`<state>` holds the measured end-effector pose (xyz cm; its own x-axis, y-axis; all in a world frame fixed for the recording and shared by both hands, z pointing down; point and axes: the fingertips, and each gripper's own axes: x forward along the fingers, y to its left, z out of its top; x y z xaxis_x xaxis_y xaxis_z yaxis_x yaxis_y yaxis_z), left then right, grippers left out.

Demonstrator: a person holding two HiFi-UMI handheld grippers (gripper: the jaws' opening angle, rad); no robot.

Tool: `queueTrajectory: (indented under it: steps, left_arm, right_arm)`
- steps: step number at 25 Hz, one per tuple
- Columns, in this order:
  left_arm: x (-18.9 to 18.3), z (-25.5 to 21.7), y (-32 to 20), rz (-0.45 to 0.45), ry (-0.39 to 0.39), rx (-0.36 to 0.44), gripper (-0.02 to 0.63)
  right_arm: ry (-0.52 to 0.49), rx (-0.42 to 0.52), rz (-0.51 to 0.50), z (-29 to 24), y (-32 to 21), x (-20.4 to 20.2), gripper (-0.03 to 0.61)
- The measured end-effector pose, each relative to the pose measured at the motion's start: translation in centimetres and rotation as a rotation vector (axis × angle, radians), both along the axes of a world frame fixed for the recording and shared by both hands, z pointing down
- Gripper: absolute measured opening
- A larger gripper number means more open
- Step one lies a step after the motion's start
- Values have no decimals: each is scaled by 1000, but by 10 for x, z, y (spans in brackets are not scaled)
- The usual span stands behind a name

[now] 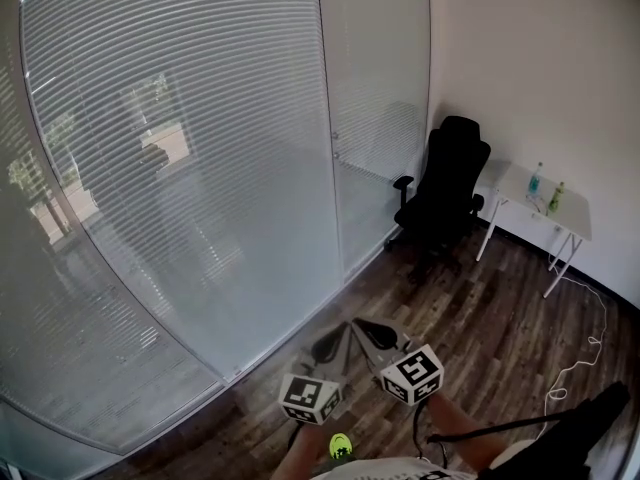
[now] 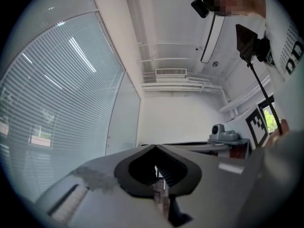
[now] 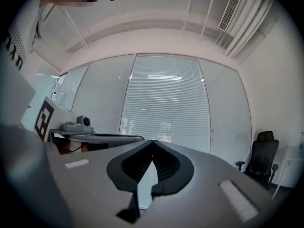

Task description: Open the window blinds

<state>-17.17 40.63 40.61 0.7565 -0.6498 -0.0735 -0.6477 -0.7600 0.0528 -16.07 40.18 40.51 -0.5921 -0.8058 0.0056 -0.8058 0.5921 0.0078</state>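
Note:
The window blinds hang lowered behind curved glass panels, their thin white slats nearly flat, with a faint outdoor scene showing through. They also fill the left gripper view and the middle of the right gripper view. Both grippers are held side by side low in the head view, a stretch of floor short of the glass. My left gripper is shut with nothing in it. My right gripper is shut and empty too. No cord or wand for the blinds shows.
A black office chair stands in the corner by the right glass panel. Beside it is a white folding table with two bottles. A white cable trails across the wooden floor.

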Motion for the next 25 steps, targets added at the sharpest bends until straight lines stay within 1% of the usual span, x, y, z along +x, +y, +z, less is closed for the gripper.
queueTrajectory:
  steps: [3,8,17,21,25]
  left_arm:
    - [-4,-7,-17,14,-1,2,-8]
    - [-10,4,-56,39,1,9,-8]
    - [-12,2,-112,89,-4,29,-8]
    - [-9,6,-131,106,-3,11,-8]
    - [-6,15,-154,104,-5,-5,-8]
  right_arm:
    - [0,3,11,-7,-17,-5,8]
    - [6,8,40,4,-56,-10,9]
    - [5,23,88,3,-114,-11,8]
    - [-2,9,101,7,-133,-9,8]
    - [9,4,99,16,-158,-5,8]
